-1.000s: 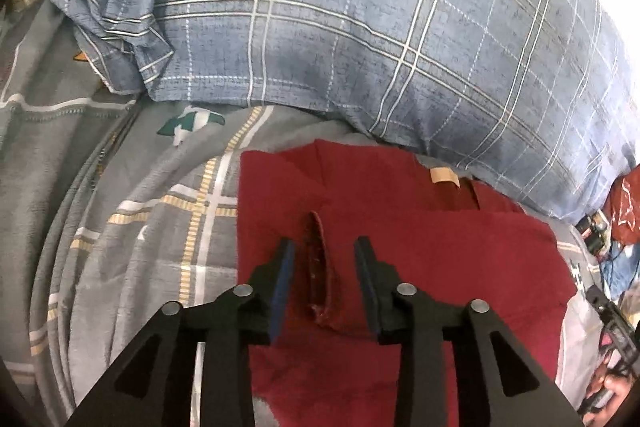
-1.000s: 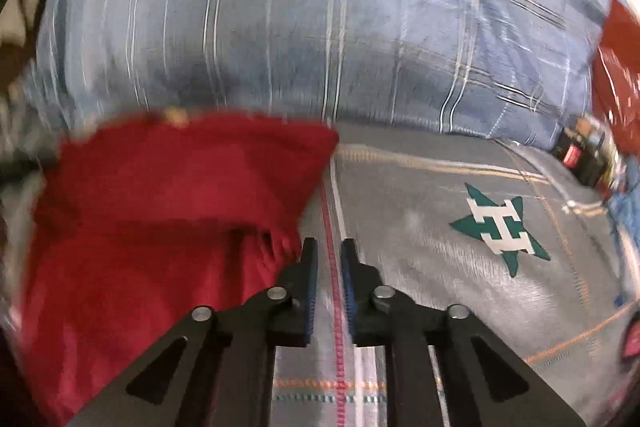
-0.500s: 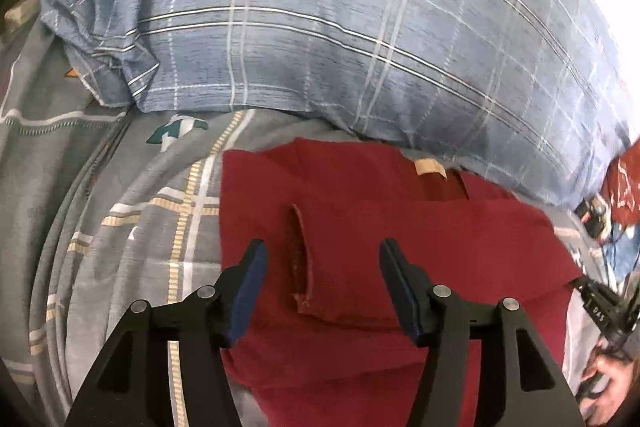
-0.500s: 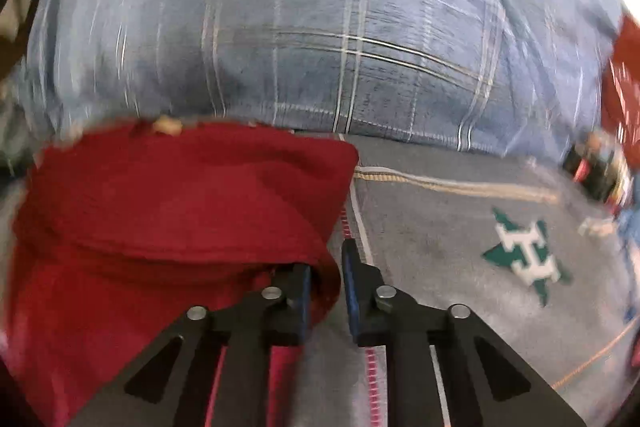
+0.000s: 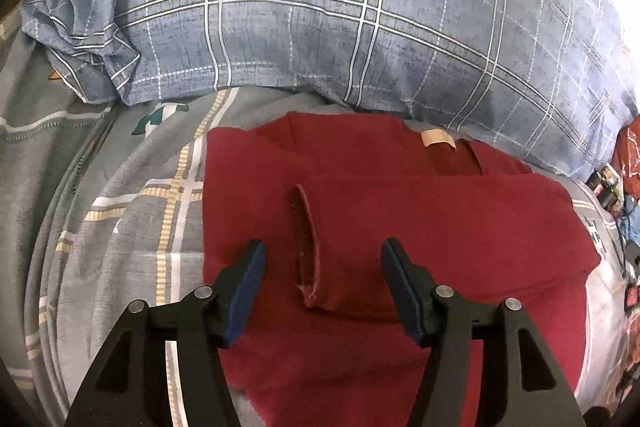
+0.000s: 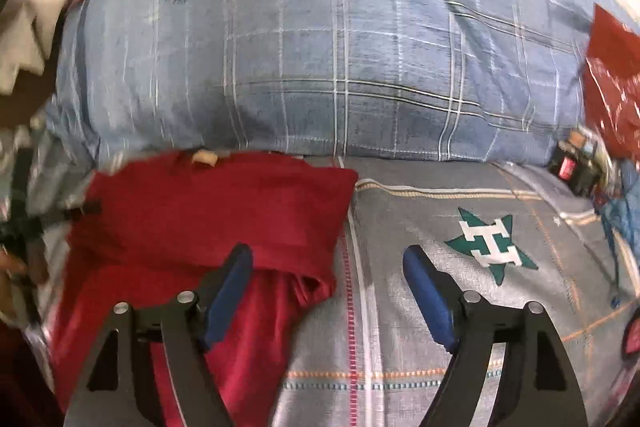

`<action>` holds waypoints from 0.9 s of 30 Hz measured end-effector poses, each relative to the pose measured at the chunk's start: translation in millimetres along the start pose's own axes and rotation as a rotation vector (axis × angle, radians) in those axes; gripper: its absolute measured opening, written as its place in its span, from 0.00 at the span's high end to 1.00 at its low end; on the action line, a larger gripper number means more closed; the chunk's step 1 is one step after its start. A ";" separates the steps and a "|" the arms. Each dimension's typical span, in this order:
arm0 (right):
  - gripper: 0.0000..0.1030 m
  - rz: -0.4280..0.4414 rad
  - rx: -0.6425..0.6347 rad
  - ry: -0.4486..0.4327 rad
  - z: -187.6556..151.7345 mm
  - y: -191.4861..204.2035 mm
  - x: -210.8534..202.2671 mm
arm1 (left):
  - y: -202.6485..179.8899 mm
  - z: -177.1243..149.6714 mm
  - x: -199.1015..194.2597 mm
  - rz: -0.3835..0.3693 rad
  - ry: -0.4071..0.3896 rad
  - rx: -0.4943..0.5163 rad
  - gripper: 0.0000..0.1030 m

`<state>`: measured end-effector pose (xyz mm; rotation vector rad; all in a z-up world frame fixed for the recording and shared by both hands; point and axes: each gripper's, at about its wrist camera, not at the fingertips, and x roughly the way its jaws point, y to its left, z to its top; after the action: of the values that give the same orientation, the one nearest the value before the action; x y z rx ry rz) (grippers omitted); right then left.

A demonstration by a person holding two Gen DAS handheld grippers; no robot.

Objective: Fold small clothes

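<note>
A dark red shirt (image 5: 420,227) lies partly folded on the grey bedsheet, its tan neck label (image 5: 438,139) toward the pillow. A sleeve is folded across it, and the sleeve's cuff (image 5: 308,247) lies between the jaws of my left gripper (image 5: 322,267). That gripper is open and holds nothing. In the right wrist view the same shirt (image 6: 208,219) fills the lower left. My right gripper (image 6: 328,275) is open and empty over the shirt's right edge.
A big blue plaid pillow (image 5: 340,7) lies just behind the shirt. The grey bedsheet (image 6: 460,307) with a green star patch (image 6: 490,239) spreads to the right. Small dark items (image 6: 576,167) and a red bag (image 6: 612,75) sit at the far right.
Both grippers have opened wide. The left one drew back a little from the sleeve cuff. The right one let go of the shirt's right edge, which now lies on the bed.
</note>
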<state>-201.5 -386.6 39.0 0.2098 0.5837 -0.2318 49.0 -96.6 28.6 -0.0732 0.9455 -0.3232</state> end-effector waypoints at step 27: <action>0.51 -0.081 -0.042 0.158 -14.9 16.4 51.8 | -7.4 -12.9 -0.2 0.059 -0.025 0.089 0.37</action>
<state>-162.8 -375.1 -0.3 0.1648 0.7543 -0.2822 36.7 -102.5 22.7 0.0323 0.9051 -0.3083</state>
